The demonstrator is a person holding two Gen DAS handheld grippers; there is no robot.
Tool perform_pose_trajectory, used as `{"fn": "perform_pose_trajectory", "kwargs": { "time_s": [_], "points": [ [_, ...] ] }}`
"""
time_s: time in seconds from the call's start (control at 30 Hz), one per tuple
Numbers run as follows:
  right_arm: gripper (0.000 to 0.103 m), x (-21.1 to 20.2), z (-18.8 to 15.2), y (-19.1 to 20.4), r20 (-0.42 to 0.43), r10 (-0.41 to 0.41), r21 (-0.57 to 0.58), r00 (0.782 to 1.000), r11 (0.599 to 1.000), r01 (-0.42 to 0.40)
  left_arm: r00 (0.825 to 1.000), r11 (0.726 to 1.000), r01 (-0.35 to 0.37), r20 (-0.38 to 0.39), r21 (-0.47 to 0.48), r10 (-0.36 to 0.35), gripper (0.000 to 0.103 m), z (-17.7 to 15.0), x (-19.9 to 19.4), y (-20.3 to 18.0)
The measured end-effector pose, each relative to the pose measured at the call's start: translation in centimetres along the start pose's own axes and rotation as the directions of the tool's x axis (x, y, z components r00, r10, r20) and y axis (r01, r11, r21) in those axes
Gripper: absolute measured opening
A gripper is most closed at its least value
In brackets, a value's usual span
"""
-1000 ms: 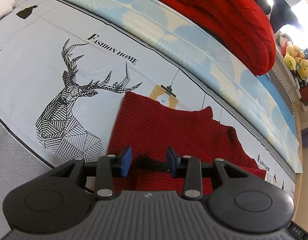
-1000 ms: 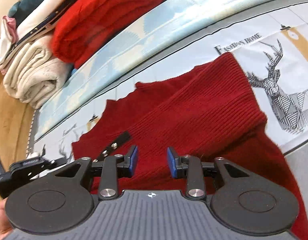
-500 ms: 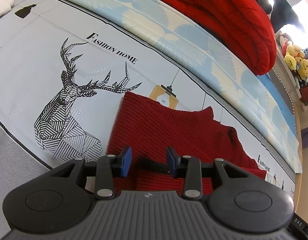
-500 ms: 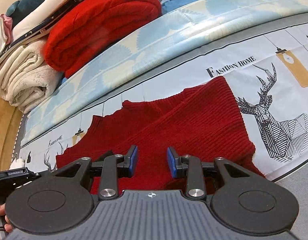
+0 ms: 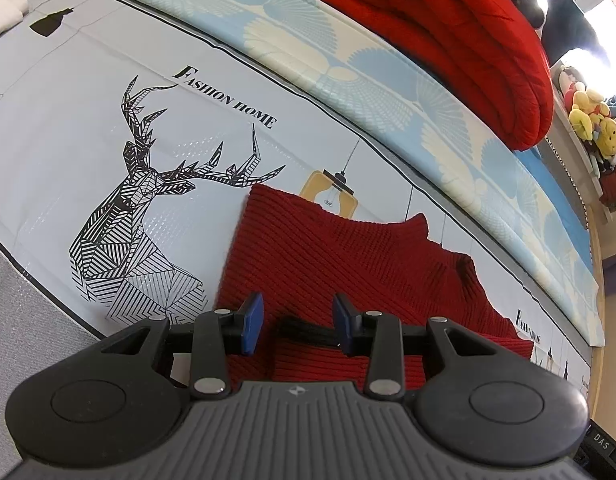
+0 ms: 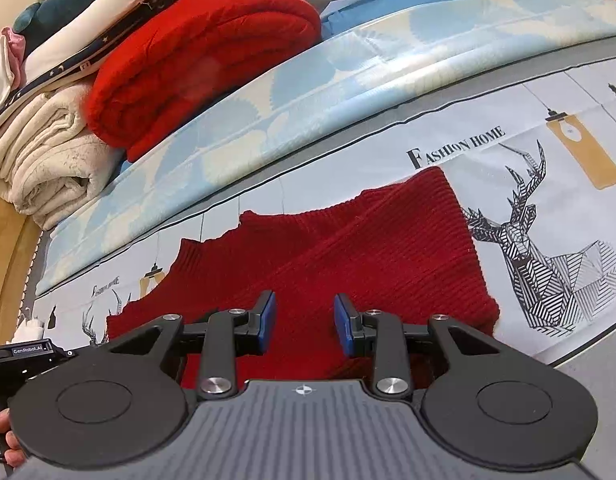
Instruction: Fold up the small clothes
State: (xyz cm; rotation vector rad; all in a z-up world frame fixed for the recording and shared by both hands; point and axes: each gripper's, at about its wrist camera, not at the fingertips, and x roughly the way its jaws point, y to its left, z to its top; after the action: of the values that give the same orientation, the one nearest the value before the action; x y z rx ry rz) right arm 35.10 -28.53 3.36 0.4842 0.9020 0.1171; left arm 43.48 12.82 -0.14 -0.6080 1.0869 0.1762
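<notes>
the right gripper has drawn back, so the red sweater shows whole ahead of its jaws. it lies on the deer-print cloth, folded blankets beyond. left gripper and right both released, holding nothing.

The printed mat reads "FASHION HOME"; the left gripper reads "GenRobot.AI".
</notes>
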Motion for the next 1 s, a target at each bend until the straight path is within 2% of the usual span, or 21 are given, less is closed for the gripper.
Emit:
{"fn": "perform_pose_trajectory", "kwargs": {
  "time_s": [0.17, 0.43, 0.53, 0.63, 0.7, 0.77, 0.87, 0.93, 1.0],
  "points": [
    [0.035, -0.7, 0.9, -0.3, 0.041, -0.031, -0.029, 0.999, 0.999, 0.032, 1.0, 1.0, 0.011, -0.01, 0.003, -0.011, 0.042, 0.0, 0.1, 0.3],
    [0.034, -2.2, 3.3, -3.7, 0.103, -0.101, 0.028, 0.99, 0.995, 0.098, 0.998, 0.999, 0.022, -0.06, 0.034, -0.02, 0.043, -0.6, 1.4, 0.3],
    [0.035, -2.3, 3.8, -5.2, 0.098, -0.122, 0.063, 0.988, 0.991, 0.116, 0.996, 0.997, 0.017, -0.087, 0.081, -0.01, 0.053, -1.2, 2.3, -0.3],
    [0.036, -1.9, 3.7, -6.3, 0.058, -0.103, 0.127, 0.993, 0.987, 0.095, 0.993, 0.993, -0.003, -0.116, 0.119, 0.017, 0.055, -2.1, 3.6, -0.6],
    [0.039, -1.1, 3.1, -7.5, 0.012, -0.064, 0.232, 0.998, 0.971, 0.06, 0.99, 0.991, -0.015, -0.136, 0.135, 0.034, 0.055, -2.7, 4.4, -0.7],
    [0.04, -0.3, 2.6, -8.4, -0.026, -0.057, 0.306, 0.998, 0.95, 0.062, 0.988, 0.989, -0.026, -0.144, 0.149, 0.048, 0.055, -3.1, 5.0, -0.9],
    [0.045, 0.6, 1.4, -9.6, -0.057, -0.125, 0.402, 0.99, 0.905, 0.138, 0.988, 0.984, -0.042, -0.141, 0.174, 0.068, 0.057, -3.6, 5.4, -1.2],
    [0.046, 0.9, 0.3, -10.8, -0.091, -0.176, 0.49, 0.98, 0.849, 0.197, 0.988, 0.981, -0.042, -0.141, 0.19, 0.069, 0.059, -3.8, 5.4, -1.5],
    [0.046, 1.4, -0.6, -11.7, -0.134, -0.175, 0.541, 0.975, 0.812, 0.22, 0.988, 0.98, -0.048, -0.137, 0.195, 0.075, 0.059, -3.9, 5.3, -1.6]
  ]
}}
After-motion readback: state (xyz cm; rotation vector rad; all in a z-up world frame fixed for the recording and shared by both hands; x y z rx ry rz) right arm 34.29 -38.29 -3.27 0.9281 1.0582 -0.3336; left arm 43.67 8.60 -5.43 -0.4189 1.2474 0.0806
